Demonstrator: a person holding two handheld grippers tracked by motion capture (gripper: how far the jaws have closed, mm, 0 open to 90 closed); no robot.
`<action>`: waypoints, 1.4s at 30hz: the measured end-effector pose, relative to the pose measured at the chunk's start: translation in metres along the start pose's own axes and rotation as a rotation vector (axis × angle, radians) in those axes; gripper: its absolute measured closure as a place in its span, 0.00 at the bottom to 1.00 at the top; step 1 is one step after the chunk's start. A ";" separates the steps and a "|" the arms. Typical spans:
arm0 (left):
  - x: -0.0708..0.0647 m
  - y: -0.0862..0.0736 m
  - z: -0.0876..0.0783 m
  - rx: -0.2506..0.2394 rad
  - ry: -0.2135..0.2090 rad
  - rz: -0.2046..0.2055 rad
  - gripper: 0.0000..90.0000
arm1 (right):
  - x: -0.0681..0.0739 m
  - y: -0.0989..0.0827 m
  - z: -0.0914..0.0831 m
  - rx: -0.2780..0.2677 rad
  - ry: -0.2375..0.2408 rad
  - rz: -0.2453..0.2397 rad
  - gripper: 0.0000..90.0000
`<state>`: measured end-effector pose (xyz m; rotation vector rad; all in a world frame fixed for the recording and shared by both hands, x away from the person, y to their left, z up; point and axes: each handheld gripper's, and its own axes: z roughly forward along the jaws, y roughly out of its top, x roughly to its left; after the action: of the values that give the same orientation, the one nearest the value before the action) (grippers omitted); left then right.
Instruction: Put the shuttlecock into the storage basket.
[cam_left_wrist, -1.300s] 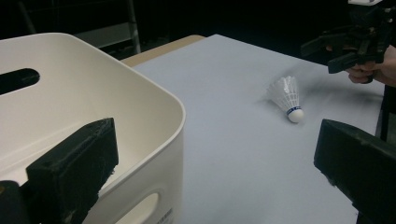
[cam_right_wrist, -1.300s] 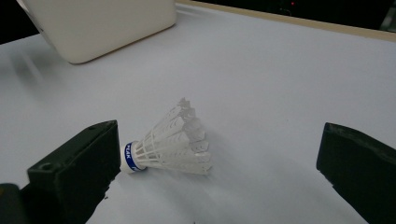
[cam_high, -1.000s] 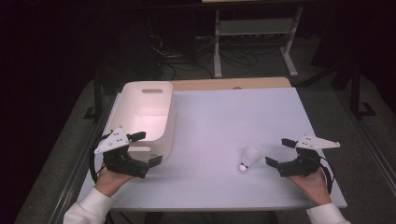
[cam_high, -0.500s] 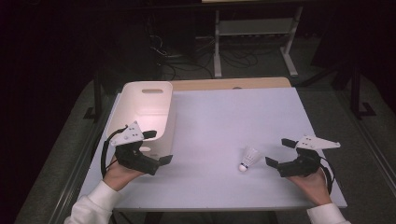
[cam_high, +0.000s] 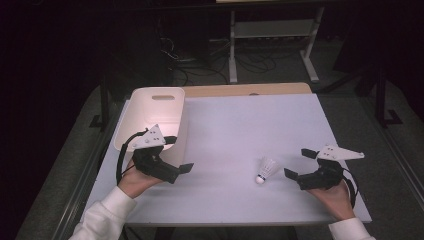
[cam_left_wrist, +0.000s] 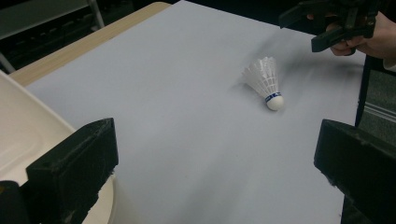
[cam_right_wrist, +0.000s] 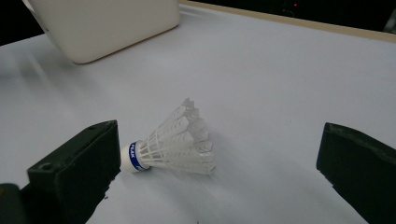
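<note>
right gripper (cam_high: 297, 164): jaws spread wide, nothing between them; held low over the table's near right part, pointing left toward the shuttlecock.
left gripper (cam_high: 179, 155): jaws also apart, empty; sits at the near corner of the white bin (cam_high: 131, 125), pointing right across the sheet.
shuttlecock (cam_high: 265, 169): lies on its side on the white table sheet (cam_high: 240, 120), just left of the right gripper's jaws and well apart from the left gripper.
direction from right gripper: in the right gripper view the shuttlecock (cam_right_wrist: 170, 142) lies straight ahead in the gap, closer to the jaw on the view's left side; the cork end nearly meets that jaw, though I cannot tell whether they touch.
long axis: cork with blue band toward the person, feather skirt away, slightly angled; in the right gripper view the axis runs roughly across the jaw gap.
nearer hand: right, plainly. Judgement: a short forward push and a squeeze should take it; a grip on the skirt may crush the feathers.
left gripper view: shuttlecock (cam_left_wrist: 266, 84) far across the sheet, right gripper (cam_left_wrist: 322, 25) beyond it.
hard to make out: band lettering too small to read; bin's inside cut off by the left gripper and glare; room behind is dark.
</note>
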<state>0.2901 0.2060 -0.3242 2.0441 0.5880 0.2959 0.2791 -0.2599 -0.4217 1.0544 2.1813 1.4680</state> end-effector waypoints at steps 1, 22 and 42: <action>0.000 0.000 0.000 0.000 0.000 0.000 0.00 | 0.000 0.000 0.000 0.000 0.000 0.000 0.00; -0.002 0.024 0.027 0.068 -0.033 0.032 0.00 | 0.001 0.000 -0.002 -0.007 0.009 -0.010 0.00; -0.013 0.033 0.066 0.151 -0.099 0.066 0.00 | 0.001 0.000 -0.003 -0.012 0.010 -0.015 0.00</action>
<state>0.3170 0.1363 -0.3296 2.2132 0.4953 0.1918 0.2766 -0.2614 -0.4206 1.0268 2.1797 1.4816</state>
